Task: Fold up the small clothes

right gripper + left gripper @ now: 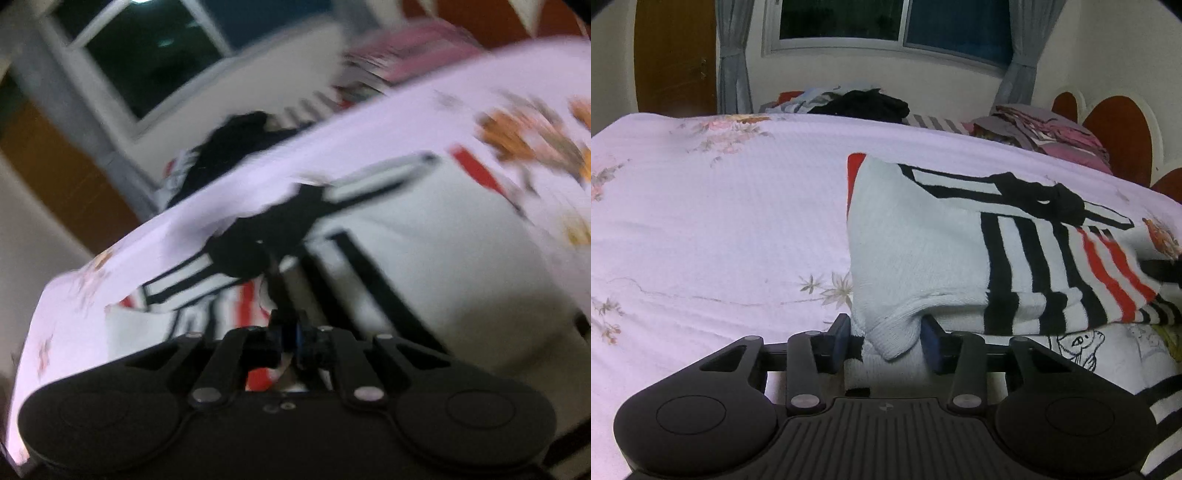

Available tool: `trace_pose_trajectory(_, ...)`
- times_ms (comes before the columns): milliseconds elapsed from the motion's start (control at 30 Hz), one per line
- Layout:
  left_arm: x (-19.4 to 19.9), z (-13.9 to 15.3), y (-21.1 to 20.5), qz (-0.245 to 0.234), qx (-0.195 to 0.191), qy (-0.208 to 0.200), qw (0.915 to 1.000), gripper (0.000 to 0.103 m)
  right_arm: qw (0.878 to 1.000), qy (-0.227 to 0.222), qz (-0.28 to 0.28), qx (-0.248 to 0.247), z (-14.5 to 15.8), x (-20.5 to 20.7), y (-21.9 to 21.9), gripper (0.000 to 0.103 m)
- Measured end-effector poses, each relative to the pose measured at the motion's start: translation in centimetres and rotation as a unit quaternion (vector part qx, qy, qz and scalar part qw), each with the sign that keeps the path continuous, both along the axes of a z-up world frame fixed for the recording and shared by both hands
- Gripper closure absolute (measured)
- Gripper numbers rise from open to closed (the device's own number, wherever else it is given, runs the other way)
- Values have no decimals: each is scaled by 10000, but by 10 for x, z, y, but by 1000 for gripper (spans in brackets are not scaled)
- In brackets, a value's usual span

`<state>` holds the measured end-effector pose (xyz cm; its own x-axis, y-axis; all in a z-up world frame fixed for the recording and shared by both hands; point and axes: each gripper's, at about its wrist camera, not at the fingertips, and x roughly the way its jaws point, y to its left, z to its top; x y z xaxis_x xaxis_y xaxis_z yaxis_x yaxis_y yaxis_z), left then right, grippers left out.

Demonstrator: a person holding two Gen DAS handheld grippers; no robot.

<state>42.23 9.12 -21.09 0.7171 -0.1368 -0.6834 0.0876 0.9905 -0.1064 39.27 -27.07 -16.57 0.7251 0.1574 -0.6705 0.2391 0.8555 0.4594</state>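
Observation:
A white knit sweater [923,240] with black and red stripes lies on the lilac floral bedsheet [720,221]. In the left wrist view its near left corner bunches up between the blue pads of my left gripper [886,338], which is shut on that corner. The right wrist view is blurred. There the same sweater [424,240] spreads ahead, and my right gripper [291,343] has its jaws together, pinching a thin edge of the striped cloth. A dark band of the sweater rises from between the pads.
A black heap of clothes [864,103] lies at the bed's far edge, with pink and purple folded clothes [1045,129] beside a red headboard [1123,136]. A white cloth with a cartoon print [1082,343] lies under the sweater's near edge. Window, curtains and a wooden door stand behind.

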Motion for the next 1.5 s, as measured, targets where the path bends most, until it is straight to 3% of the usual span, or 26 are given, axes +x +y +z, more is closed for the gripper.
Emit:
trace_pose_trajectory(67, 0, 1, 1, -6, -19, 25, 10000, 62, 10000, 78, 54, -23, -5, -5, -6, 95)
trace_pose_trajectory(167, 0, 3, 0, -28, 9, 72, 10000, 61, 9997, 91, 225, 34, -5, -3, -5, 75)
trace_pose_trajectory(200, 0, 3, 0, -36, 20, 84, 10000, 61, 9999, 25, 158, 40, -5, -3, -5, 73)
trace_pose_trajectory(267, 0, 5, 0, -36, 13, 98, 9999, 61, 10000, -24, 78, 6, -3, 1, -7, 79)
trace_pose_trajectory(367, -1, 7, -1, -51, 46, 109, 9999, 61, 9999, -13, -16, -125, -2, 4, -9, 96)
trace_pose_trajectory(533, 0, 7, -4, -141, 63, 143, 9998, 61, 9945, -605, 38, -848, 22, -16, -3, 97)
trace_pose_trajectory(667, -2, 9, -12, -332, 119, 166, 9992, 61, 9945, -42, -15, -1047, 0, -19, -17, 97)
trace_pose_trajectory(733, -5, 14, -11, -401, 57, 204, 9990, 61, 9948, 24, -42, -1017, -8, -21, -18, 96)
trace_pose_trajectory(767, -8, 18, -10, -424, -24, 210, 9989, 61, 9954, -38, -39, -961, -8, -23, -19, 95)
trace_pose_trajectory(900, -13, 46, 9, -370, -618, 277, 9970, 61, 9977, -112, -77, -657, -1, -25, -30, 73)
trace_pose_trajectory(1000, -2, 56, 14, -222, -774, 212, 9965, 61, 9975, -130, -169, -668, 0, -23, -37, 69)
trace_pose_trajectory(1233, 77, 33, 9, 243, -1046, 376, 9935, 61, 9985, 58, -44, -538, -10, -10, -35, 72)
trace_pose_trajectory(1333, 101, 25, 4, 250, -907, 332, 9950, 61, 9983, 51, -22, -573, -10, -6, -34, 80)
trace_pose_trajectory(1400, 115, 20, 2, 269, -939, 370, 9945, 61, 9980, 20, 16, -639, -10, -3, -32, 94)
trace_pose_trajectory(1500, 130, 15, 4, 391, -995, 273, 9939, 62, 9952, -171, 158, -951, -4, -1, -25, 96)
